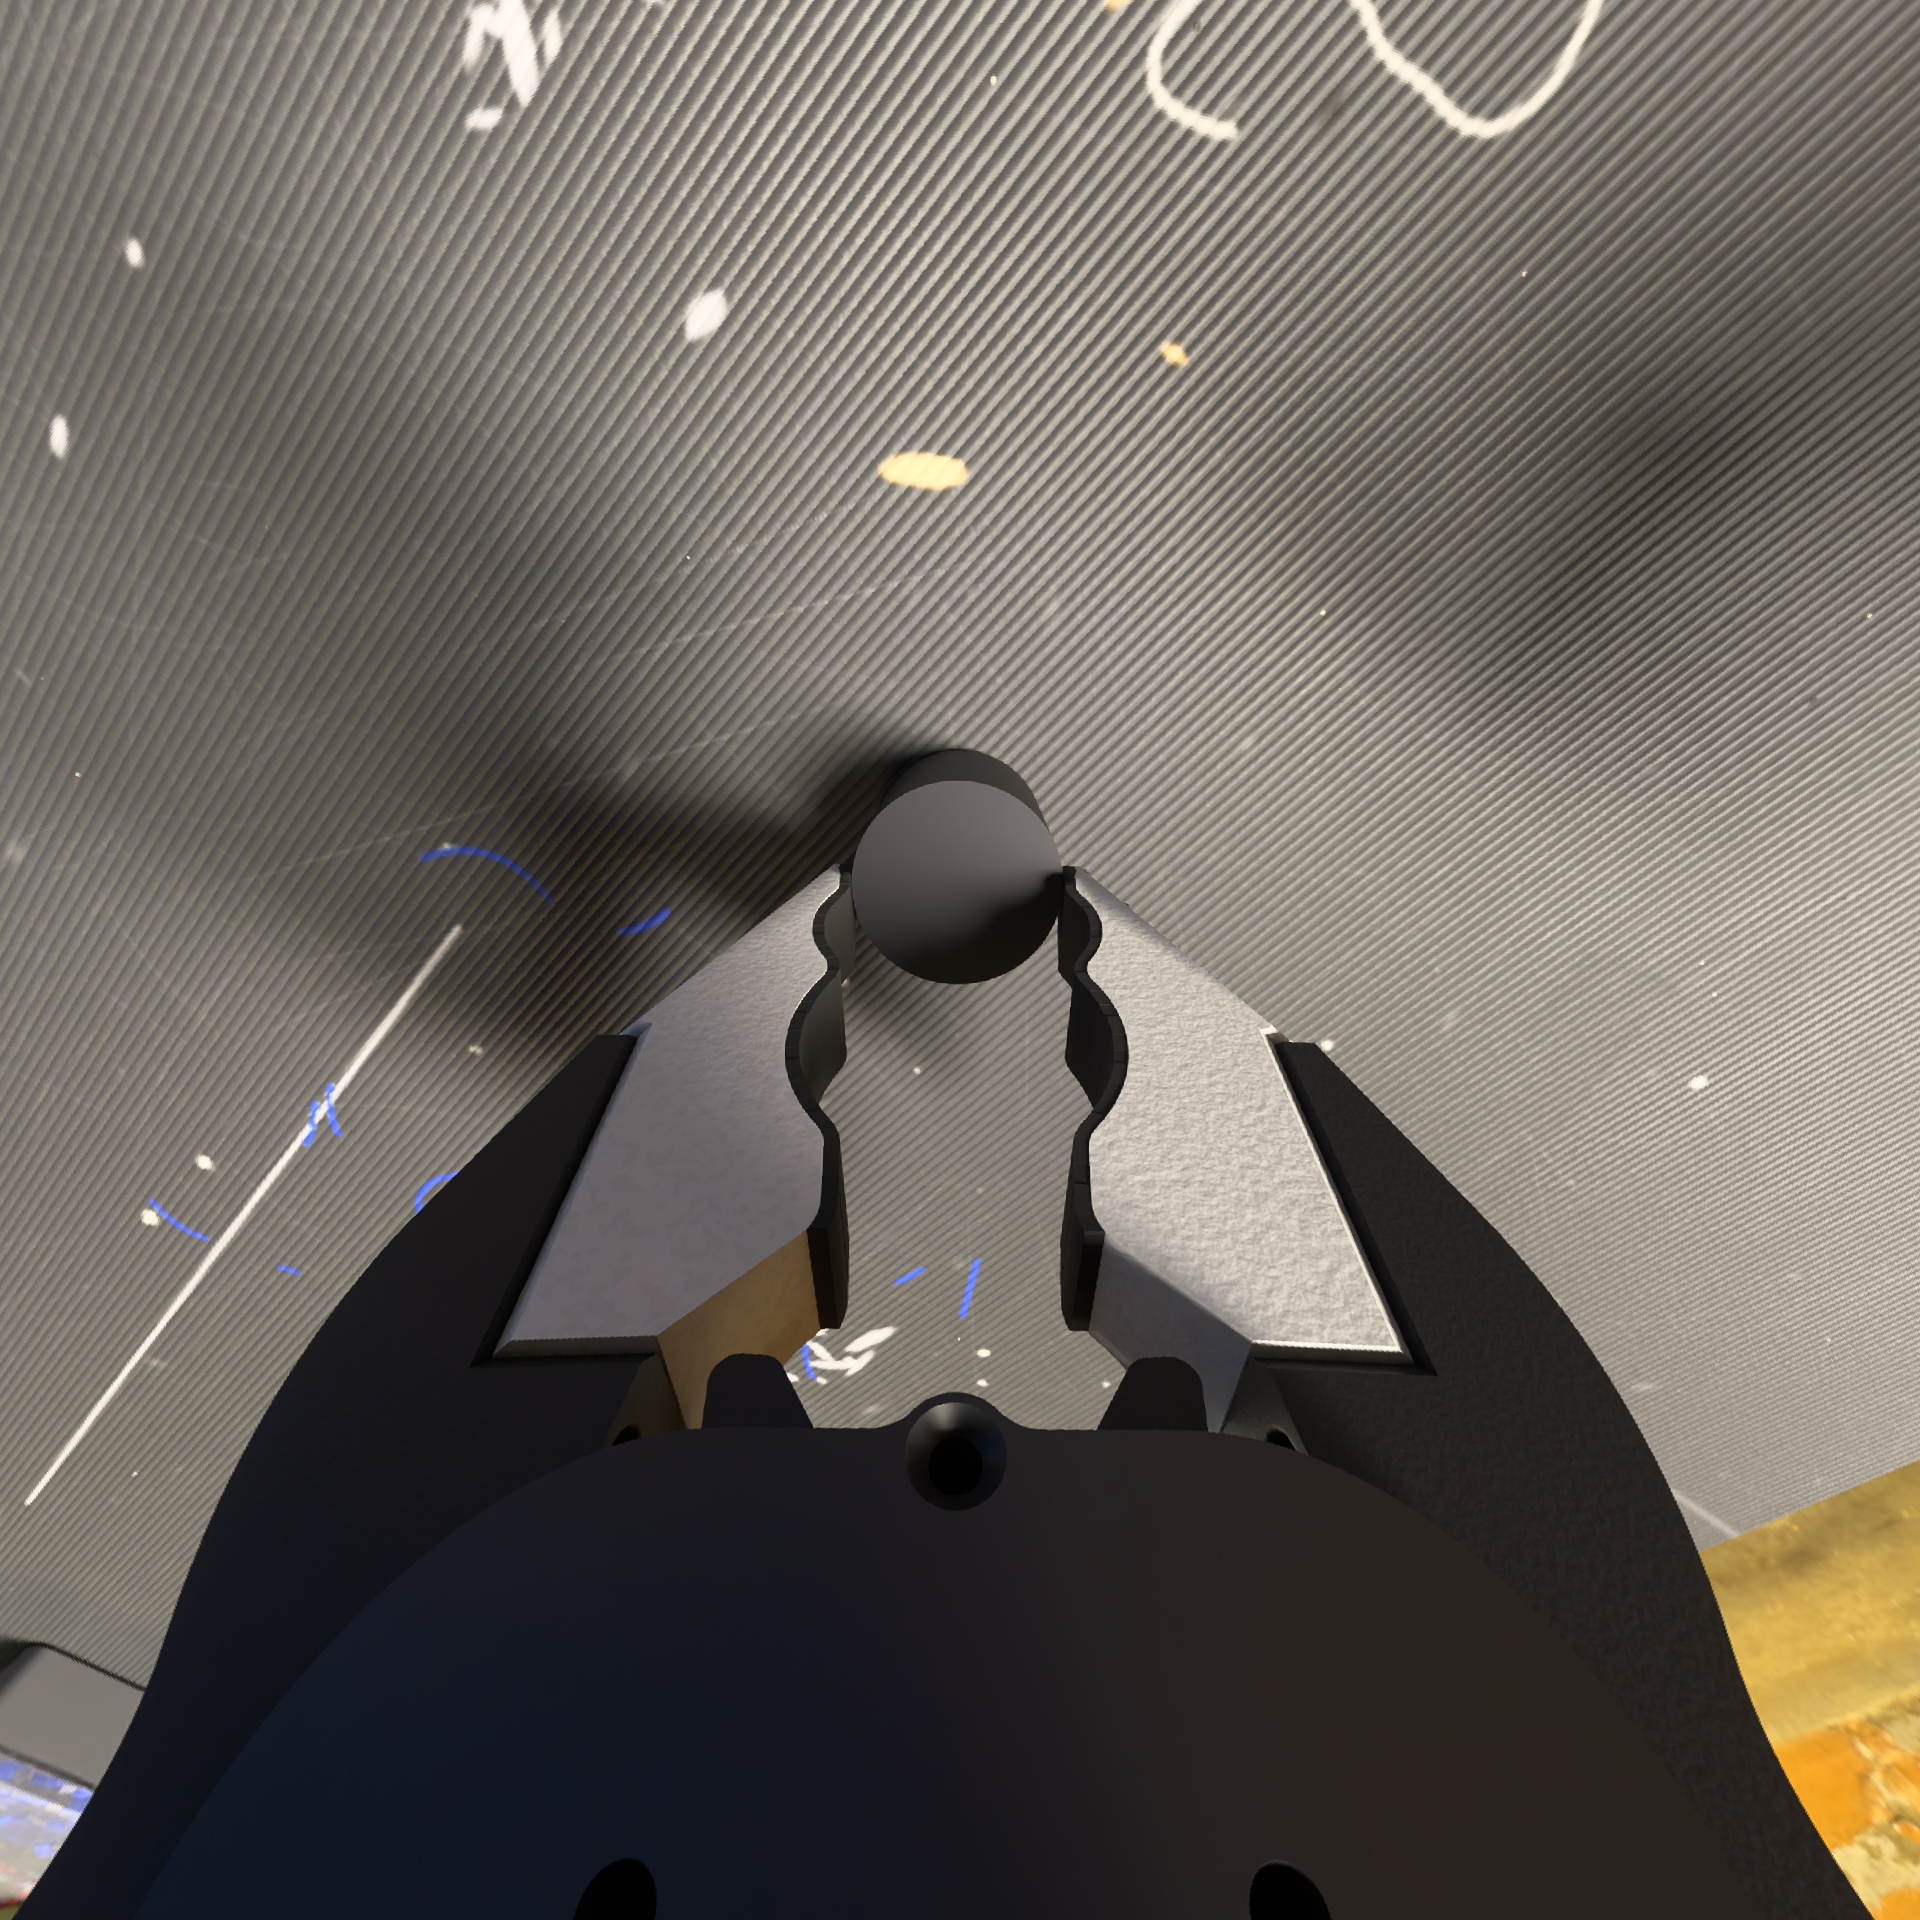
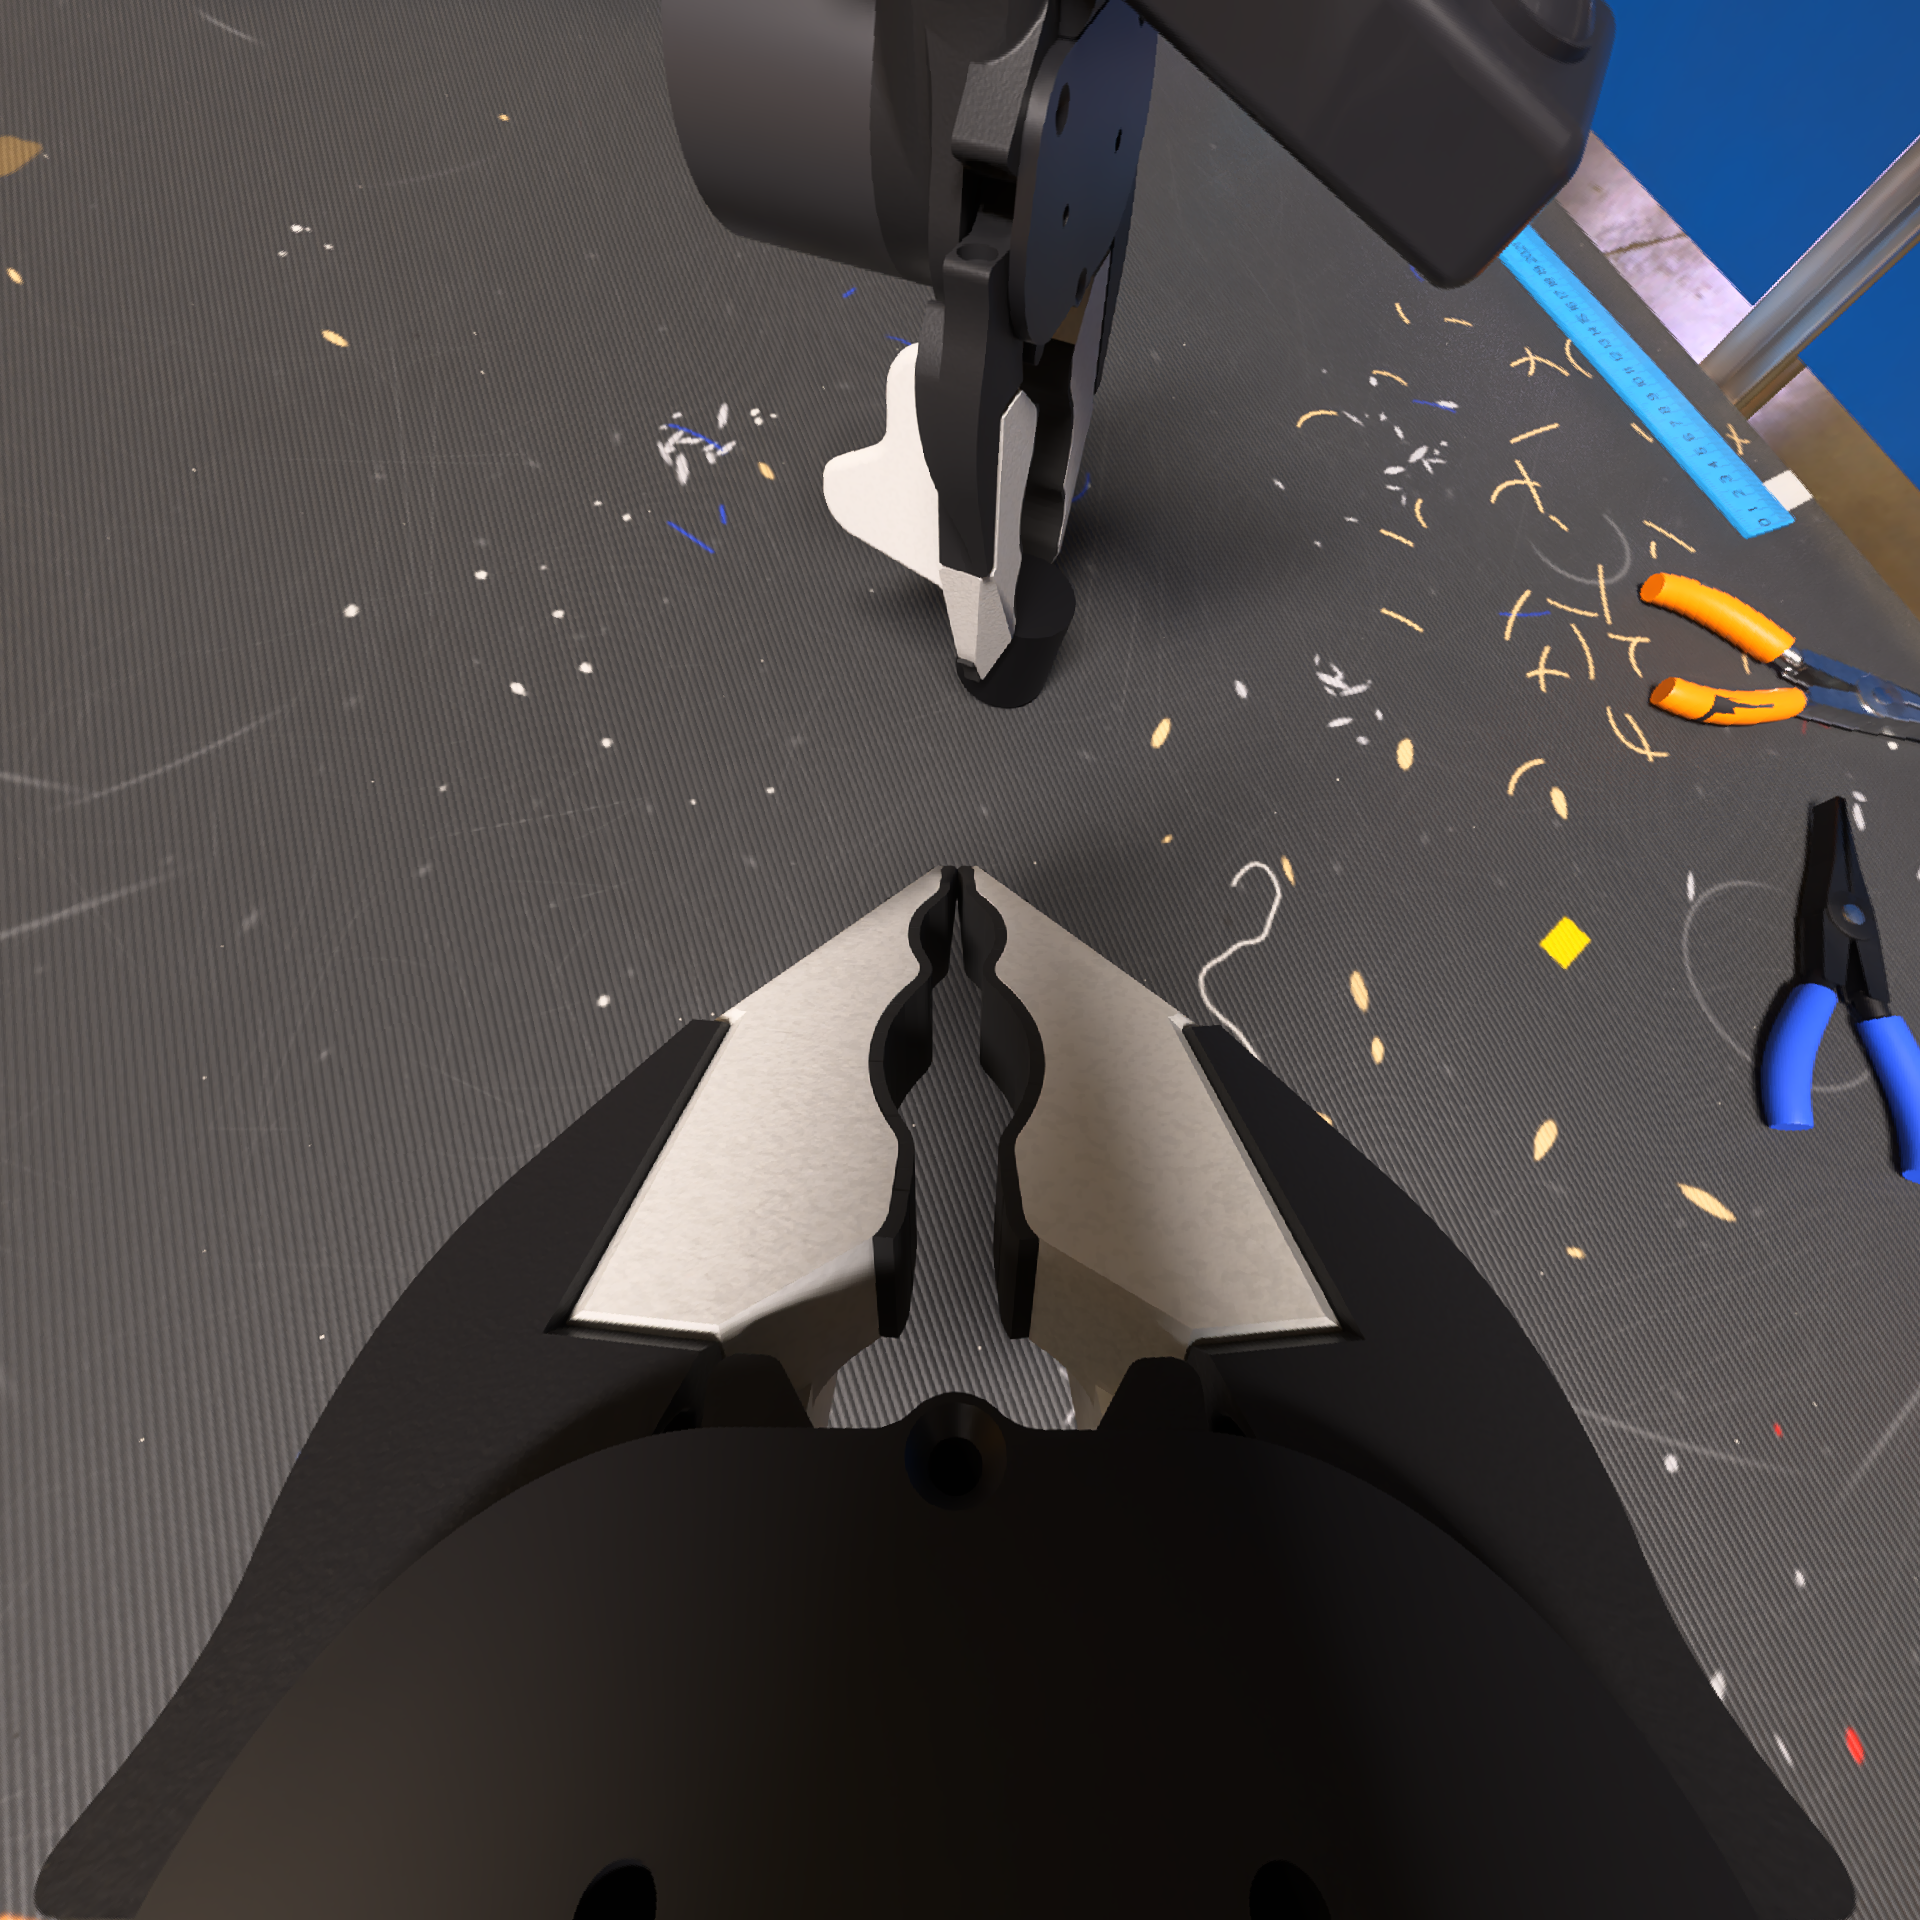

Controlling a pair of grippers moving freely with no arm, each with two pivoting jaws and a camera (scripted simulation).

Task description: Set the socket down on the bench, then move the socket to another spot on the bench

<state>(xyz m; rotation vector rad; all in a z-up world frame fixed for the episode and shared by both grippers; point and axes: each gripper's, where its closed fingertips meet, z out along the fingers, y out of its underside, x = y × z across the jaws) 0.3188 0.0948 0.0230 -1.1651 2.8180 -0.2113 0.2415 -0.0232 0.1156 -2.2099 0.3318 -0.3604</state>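
In the left wrist view, the left tool point(image 1: 956, 894) sits at the centre of the frame with its two fingertips closed on the socket point(image 1: 951, 883), a short dark cylinder whose round end faces the camera. The jaws are held apart only by the socket's width. Beyond it spreads the grey ribbed table point(image 1: 1351, 520), flecked with white and orange chips, with a dark shadow just under the socket.

In the right wrist view, the right tool point(image 2: 957, 878) fills the lower half of the frame, its tips all but touching and nothing between them. In the upper middle the left tool point(image 2: 1003, 634) points down at the table point(image 2: 416, 935), and the socket point(image 2: 1023, 649) looks to be on the surface or a hair above it (I can't tell which from here). Orange-handled pliers point(image 2: 1725, 665), blue-handled pliers point(image 2: 1839, 1008) and a blue ruler point(image 2: 1642, 384) lie along the right edge, well apart from the socket.

The risk, I'd say, is in the release: only the fingertips grip the rounded side, so if the socket isn't flat when the jaws open, it could tip and roll toward the pliers.
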